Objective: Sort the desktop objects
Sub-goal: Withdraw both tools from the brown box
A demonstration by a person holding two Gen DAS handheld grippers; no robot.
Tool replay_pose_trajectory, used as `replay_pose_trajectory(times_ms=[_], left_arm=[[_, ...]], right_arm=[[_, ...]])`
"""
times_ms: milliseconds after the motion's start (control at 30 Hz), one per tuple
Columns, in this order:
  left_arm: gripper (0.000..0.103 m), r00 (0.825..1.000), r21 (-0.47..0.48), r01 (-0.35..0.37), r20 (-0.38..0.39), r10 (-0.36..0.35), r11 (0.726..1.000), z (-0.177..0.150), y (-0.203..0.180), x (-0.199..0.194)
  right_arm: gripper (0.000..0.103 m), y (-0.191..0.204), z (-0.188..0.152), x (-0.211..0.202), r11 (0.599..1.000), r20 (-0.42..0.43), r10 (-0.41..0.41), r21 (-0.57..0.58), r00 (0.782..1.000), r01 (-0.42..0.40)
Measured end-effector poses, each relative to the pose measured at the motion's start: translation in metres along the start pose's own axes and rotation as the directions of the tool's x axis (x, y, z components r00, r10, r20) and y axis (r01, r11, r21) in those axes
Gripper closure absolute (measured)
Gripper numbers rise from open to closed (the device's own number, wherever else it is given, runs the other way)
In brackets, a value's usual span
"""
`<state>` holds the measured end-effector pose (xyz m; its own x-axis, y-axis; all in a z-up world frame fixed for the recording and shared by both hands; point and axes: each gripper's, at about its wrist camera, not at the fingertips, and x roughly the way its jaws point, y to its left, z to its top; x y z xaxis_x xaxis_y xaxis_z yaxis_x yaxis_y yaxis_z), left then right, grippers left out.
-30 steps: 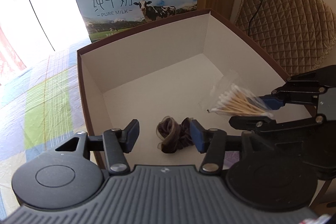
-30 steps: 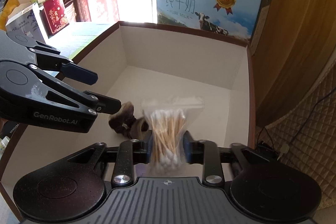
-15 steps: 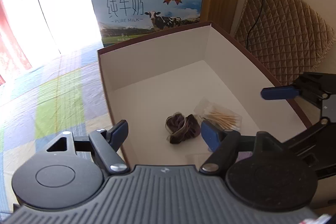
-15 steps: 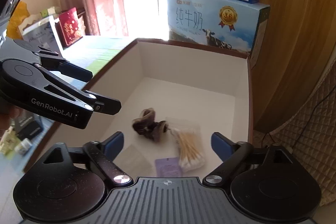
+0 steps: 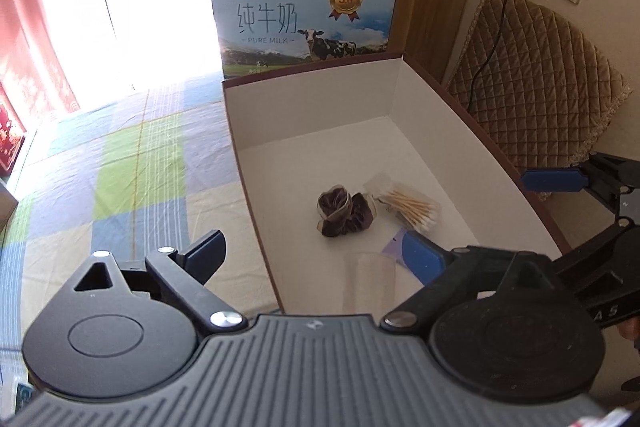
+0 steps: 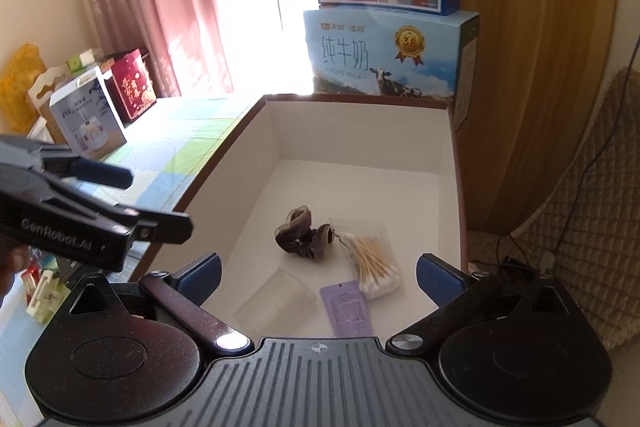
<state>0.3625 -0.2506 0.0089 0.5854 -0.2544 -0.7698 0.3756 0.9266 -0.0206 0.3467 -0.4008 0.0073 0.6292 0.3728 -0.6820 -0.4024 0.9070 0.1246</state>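
The open box (image 6: 452, 195) lies ahead of both claws and already holds the brown scrunchie (image 6: 306, 235), the bag of cotton swabs (image 6: 372, 263), a purple sachet (image 6: 347, 307) and a clear cup (image 6: 276, 303). The drop-off step looks done; next likely calls for reaching another item on the counter (image 5: 132, 163). The right claw (image 6: 318, 273) and the left claw (image 5: 316, 253) both gape wide, empty, touching nothing.

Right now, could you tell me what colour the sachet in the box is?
Pale purple sachet, clearest in the right wrist view.
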Motion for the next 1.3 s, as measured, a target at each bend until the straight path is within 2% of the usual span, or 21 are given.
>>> replay_pose_trajectory(times_ms=[267, 733, 1300], left_arm=[[0.009, 1.000, -0.058, 0.009, -0.011, -0.010, 0.998, -0.023, 0.004, -0.033], [0.009, 1.000, -0.053, -0.029, -0.005, 0.029, 0.998, -0.064, 0.006, -0.084], [0.008, 0.998, -0.095, -0.061, -0.028, 0.059, 0.994, -0.112, 0.032, -0.126]], right_arm=[[0.002, 0.018, -0.008, -0.027, 1.000, 0.029, -0.014, 0.016, 0.999, 0.014], [0.002, 0.056, -0.030, -0.065, 0.999, 0.043, -0.010, 0.036, 0.999, 0.008], [0.002, 0.106, -0.063, -0.072, 0.997, -0.025, 0.065, 0.045, 0.998, -0.063]])
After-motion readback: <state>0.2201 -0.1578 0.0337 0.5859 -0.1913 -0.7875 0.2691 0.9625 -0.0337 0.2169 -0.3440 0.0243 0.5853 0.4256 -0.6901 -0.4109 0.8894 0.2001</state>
